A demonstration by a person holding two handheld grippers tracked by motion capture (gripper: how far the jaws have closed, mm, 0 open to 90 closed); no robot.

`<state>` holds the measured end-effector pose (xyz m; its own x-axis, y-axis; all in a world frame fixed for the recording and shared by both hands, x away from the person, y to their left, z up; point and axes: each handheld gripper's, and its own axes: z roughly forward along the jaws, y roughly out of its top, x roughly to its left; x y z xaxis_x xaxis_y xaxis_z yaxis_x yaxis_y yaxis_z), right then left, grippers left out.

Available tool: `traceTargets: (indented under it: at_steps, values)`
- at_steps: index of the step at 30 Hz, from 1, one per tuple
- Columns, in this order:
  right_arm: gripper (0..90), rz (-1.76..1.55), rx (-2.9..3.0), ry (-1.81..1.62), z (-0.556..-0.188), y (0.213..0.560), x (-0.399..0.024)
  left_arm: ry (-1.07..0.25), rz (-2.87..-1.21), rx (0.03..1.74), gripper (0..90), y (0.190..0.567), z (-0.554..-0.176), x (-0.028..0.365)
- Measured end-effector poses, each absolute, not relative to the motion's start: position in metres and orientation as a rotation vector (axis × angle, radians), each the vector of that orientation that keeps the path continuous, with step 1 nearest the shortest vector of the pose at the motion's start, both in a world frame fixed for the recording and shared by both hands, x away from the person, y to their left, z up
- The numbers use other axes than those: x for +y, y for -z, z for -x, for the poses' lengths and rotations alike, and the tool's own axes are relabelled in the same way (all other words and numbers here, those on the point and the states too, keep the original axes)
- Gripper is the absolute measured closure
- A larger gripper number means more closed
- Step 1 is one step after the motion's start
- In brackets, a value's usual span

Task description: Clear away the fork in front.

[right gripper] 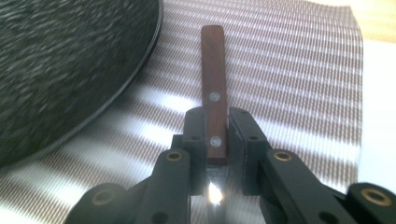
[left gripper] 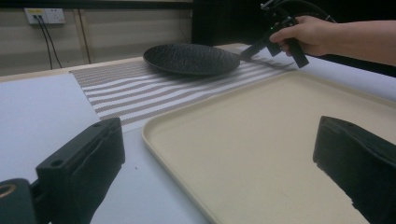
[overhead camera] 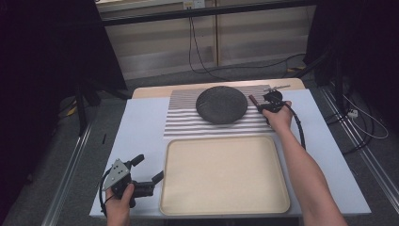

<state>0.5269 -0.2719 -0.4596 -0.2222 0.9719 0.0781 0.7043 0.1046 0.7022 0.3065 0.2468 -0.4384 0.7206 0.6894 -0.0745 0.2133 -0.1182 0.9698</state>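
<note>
Wood and steel: brown wooden-handled knife (right gripper: 214, 98) with two rivets, clamped at the handle's near end between the jaws of the right gripper (right gripper: 215, 135); handle points out over the striped woven placemat (right gripper: 289, 84), just beside the rim of the round black textured plate (right gripper: 60, 70).
Right gripper, high view: at the plate's right edge (overhead camera: 263, 104), near the mat's right border.
Left gripper (overhead camera: 148, 169): jaws spread wide, holding nothing, low at the near left of the white table (overhead camera: 141, 122), just beside the left edge of the beige rectangular tray (overhead camera: 225, 174).
Open room: bare tray floor; white table left of mat.
</note>
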Motion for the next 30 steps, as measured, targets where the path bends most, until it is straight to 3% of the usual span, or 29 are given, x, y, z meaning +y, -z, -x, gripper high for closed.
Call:
traceTargets:
  at_steps: [8,30]
  values:
    - [76.9,-1.617,2.093,-0.853,-0.497,0.454,-0.283,-0.469,-1.676,0.713,2.5,0.436,-0.307,0.241]
    - [78.0,-1.666,2.104,-0.799,-0.502,0.453,-0.279,-0.466,-1.686,0.704,2.6,0.435,-0.313,0.238]
